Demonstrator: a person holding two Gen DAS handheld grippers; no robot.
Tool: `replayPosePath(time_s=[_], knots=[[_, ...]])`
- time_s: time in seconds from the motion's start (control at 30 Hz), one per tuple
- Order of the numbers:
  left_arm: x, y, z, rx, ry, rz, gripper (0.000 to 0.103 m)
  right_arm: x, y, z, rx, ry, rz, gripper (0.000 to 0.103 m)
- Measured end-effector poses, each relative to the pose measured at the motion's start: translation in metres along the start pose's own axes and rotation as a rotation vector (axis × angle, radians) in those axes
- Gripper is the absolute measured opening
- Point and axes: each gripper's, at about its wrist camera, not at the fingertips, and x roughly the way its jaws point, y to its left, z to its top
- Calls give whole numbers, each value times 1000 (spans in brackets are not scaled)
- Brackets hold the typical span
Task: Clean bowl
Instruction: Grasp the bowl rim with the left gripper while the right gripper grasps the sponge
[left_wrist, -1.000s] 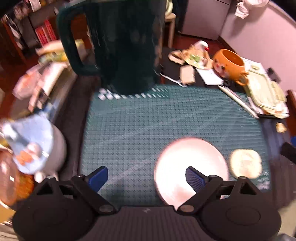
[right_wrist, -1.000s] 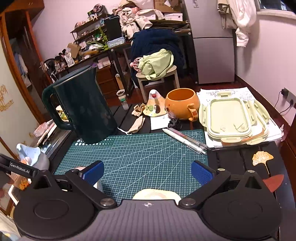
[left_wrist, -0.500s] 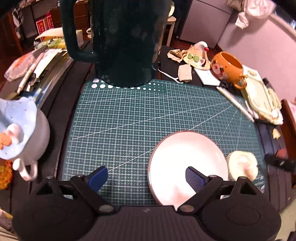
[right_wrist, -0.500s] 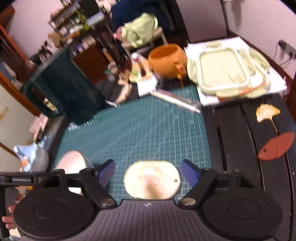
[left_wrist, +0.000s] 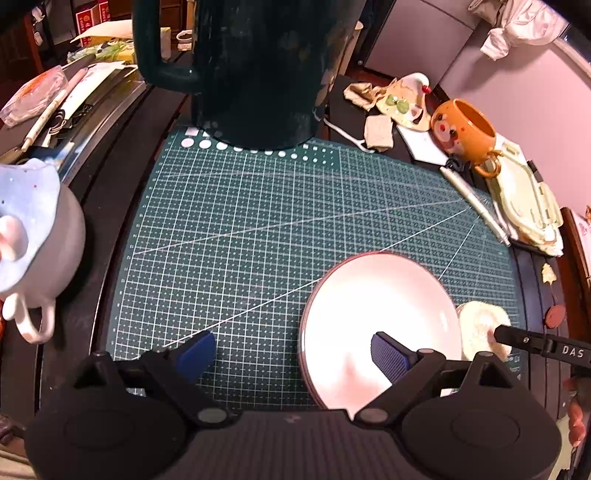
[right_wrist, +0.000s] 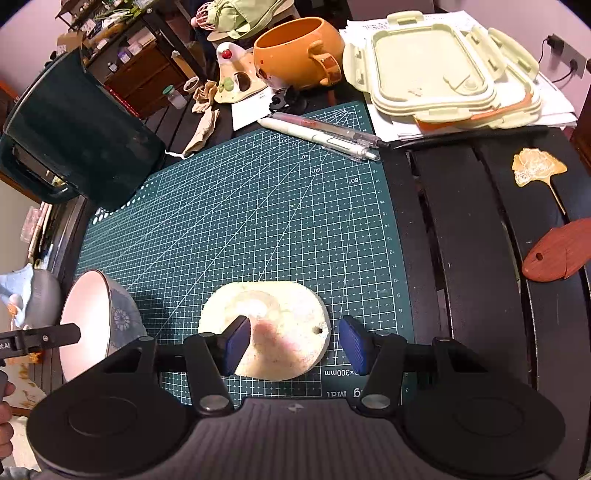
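Fingers (right_wrist: 236, 341) of the right gripper (right_wrist: 293, 341) are spread wide around the pale sponge (right_wrist: 280, 317), gripping nothing, while the left gripper (left_wrist: 293, 352), also open and empty, hangs over the bowl (left_wrist: 373, 306) at the mat's (left_wrist: 258, 221) near edge, just left of the sponge.

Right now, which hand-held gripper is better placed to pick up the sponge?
Right. The right hand-held gripper is open with the sponge between its fingers; the left hand-held gripper is over the bowl.

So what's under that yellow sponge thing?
The sponge lies flat on the green cutting mat. Mat shows all around it; whatever sits directly beneath is covered.
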Motion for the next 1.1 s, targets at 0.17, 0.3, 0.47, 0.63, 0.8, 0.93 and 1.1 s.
replayPosePath(time_s=[0.17,0.3,0.47,0.63,0.8,0.93,1.1], knots=[[8,1,-3,-5,26,15,91,3,4,-2,-24,-2,14,9],[12,6,-3,-27,45,19,91,-18,2,0,25,-76,102,5],[15,11,-3,-55,45,31,91,-35,42,2,-80,-87,64,5],[19,9,-5,-53,39,46,91,-50,90,4,-217,-83,-10,5],[18,9,-4,-64,22,23,91,-64,138,6,-355,-79,-84,5],[18,10,-4,-57,12,53,83,-63,170,4,-429,-74,-154,5],[24,22,-2,-110,47,6,54,-49,203,-1,-485,-64,-251,4]])
